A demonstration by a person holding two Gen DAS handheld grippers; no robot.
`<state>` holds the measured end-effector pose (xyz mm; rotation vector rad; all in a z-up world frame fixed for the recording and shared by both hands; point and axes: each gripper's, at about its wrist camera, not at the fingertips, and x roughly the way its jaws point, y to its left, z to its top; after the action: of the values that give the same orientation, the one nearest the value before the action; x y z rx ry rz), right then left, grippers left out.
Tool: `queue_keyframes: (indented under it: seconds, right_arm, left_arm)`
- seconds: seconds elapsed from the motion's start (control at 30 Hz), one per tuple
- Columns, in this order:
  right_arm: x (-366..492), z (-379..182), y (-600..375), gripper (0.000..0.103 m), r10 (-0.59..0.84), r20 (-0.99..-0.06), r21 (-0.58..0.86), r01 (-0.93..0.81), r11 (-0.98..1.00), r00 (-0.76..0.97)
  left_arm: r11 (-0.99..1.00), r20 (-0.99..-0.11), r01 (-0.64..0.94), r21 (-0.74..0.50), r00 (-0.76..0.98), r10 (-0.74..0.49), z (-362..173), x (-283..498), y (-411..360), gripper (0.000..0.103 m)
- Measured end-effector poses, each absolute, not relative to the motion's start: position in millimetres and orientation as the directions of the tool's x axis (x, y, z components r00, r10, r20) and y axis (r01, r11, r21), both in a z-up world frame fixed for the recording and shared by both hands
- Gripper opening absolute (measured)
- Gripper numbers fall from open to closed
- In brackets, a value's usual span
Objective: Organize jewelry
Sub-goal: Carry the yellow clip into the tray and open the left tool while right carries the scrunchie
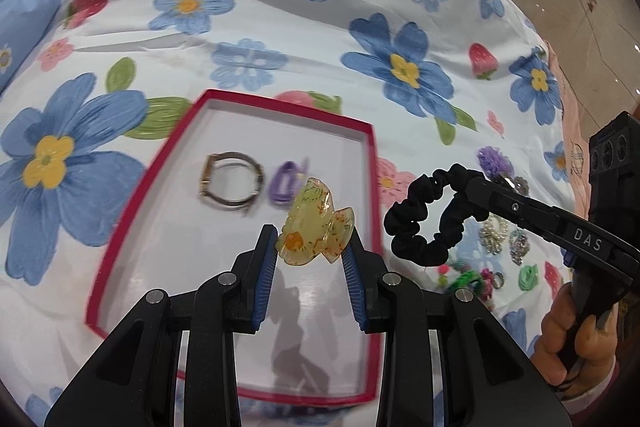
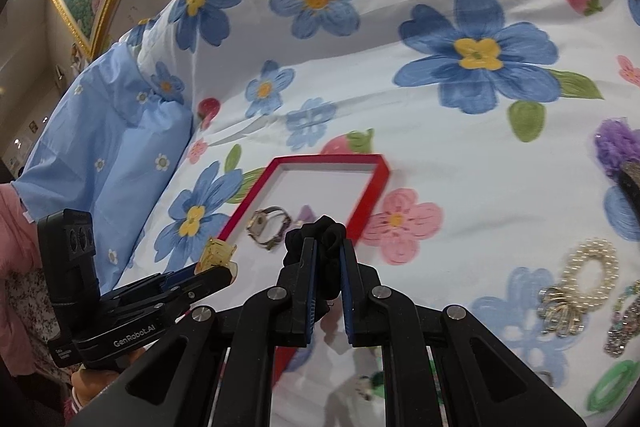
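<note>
Left gripper is closed on yellow translucent hair claw w/ orange flecks, held above red-rimmed box on flowered sheet, claw at approx. 12 o'clock of the blue pads. Right gripper has jaws nearly together, pinching black scrunchie, which in left wrist view hangs at 3 o'clock of the claw, beside the box edge. Inside box lie a watch and a purple clip, at 11 o'clock from the claw; pearl bracelet and other small pcs lie on sheet at 3 o'clock, well apart from box.
</note>
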<state>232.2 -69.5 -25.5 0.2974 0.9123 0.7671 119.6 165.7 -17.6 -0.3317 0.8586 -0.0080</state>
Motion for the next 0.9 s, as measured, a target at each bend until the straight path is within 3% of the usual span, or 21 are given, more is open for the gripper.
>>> queue_keyframes:
  seconds: [0.4,0.9]
  right_arm:
    - [231.9,-40.2,-9.5,0.011,0.732,-0.615,0.548,-0.510,0.663,0.291]
    - [258.2,-74.4,15.3,0.011,0.655,-0.710,0.482,-0.499,0.720,0.260]
  left_arm:
    - [0.937,-0.770,-0.214,-0.277,0.633,-0.083,-37.0,117.9,210.0,0.031]
    - [0.938,-0.838,-0.253,-0.237,0.541,-0.065,-75.1,147.2,224.4,0.031]
